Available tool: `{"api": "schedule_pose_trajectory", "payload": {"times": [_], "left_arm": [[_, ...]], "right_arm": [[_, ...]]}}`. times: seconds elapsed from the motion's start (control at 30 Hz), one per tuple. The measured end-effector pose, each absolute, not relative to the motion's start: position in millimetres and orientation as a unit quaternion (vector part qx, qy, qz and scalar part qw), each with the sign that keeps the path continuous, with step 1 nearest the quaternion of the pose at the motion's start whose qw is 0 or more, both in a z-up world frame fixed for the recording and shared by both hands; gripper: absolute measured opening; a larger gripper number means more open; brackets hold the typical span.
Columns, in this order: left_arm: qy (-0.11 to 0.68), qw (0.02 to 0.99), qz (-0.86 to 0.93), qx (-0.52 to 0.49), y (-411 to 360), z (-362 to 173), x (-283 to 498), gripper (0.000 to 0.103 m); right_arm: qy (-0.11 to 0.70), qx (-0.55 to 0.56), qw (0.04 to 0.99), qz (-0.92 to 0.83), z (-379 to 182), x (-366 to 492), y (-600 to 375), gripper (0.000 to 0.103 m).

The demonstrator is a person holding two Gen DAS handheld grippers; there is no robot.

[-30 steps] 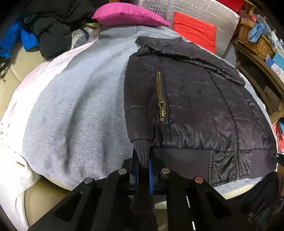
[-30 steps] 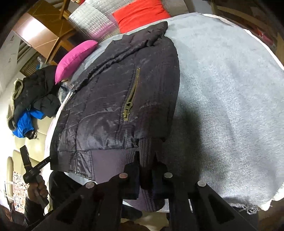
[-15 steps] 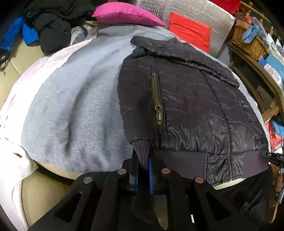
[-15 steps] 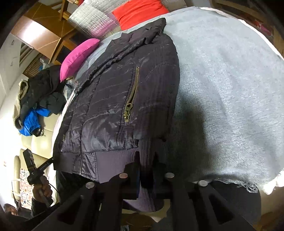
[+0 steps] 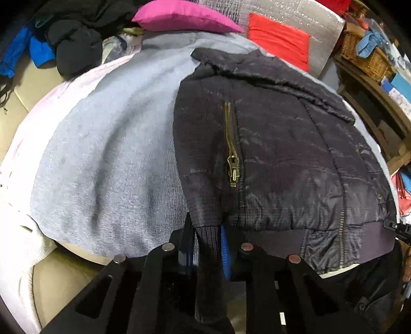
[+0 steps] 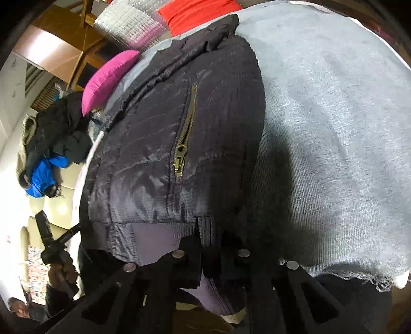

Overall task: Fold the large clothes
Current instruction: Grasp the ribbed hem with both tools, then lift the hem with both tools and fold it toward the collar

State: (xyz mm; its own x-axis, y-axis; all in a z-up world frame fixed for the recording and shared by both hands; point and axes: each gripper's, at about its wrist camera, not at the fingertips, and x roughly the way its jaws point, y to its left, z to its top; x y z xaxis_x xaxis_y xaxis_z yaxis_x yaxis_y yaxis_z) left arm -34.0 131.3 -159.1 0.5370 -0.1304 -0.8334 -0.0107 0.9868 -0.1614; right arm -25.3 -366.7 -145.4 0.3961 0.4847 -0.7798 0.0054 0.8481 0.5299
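Grey blanket (image 5: pixel 108 159) spread over a bed, reaching its near edge. Dark quilted jacket (image 5: pixel 282 159) flat on blanket, hem at near edge (brass pocket zipper (image 5: pixel 232 151) facing up). Pink pillow (image 5: pixel 185 18) at far edge. Left tongs (image 5: pixel 206 244) clamped on ribbed cuff (image 5: pixel 206 239). Right tongs (image 6: pixel 212 246) clamped on other cuff (image 6: pixel 208 231).

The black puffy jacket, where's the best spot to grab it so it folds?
Probably the ribbed cuffs at the black puffy jacket's near corners, coming in from the hem side. They are thin, flat knit that sticks out past the slippery padded body. The left gripper and right gripper are each shut on one ribbed cuff, over the grey blanket.
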Motion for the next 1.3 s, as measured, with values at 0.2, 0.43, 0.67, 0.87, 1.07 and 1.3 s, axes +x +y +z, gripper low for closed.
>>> {"api": "schedule_pose_trajectory", "payload": {"times": [0.2,0.43,0.67,0.87,1.07,1.3], "left_arm": [[0.446,0.886,-0.058,-0.112,146,-123,-55,0.016],[0.434,0.888,-0.071,-0.136,153,-104,-63,0.016],[0.382,0.908,-0.076,-0.155,157,-66,-35,0.015],[0.345,0.921,-0.077,-0.164,157,-39,-17,0.015],[0.311,0.933,-0.076,-0.163,155,-14,2,0.015],[0.282,0.945,-0.055,-0.156,146,3,34,0.015]], "right_arm": [[0.497,0.263,0.809,0.173,-124,-40,-379,0.008],[0.47,0.297,0.808,0.194,-114,-60,-389,0.008],[0.415,0.317,0.823,0.223,-69,-48,-400,0.008],[0.373,0.321,0.837,0.237,-37,-29,-404,0.008],[0.33,0.33,0.853,0.235,-11,-1,-404,0.008],[0.305,0.336,0.86,0.232,8,28,-405,0.008]]}}
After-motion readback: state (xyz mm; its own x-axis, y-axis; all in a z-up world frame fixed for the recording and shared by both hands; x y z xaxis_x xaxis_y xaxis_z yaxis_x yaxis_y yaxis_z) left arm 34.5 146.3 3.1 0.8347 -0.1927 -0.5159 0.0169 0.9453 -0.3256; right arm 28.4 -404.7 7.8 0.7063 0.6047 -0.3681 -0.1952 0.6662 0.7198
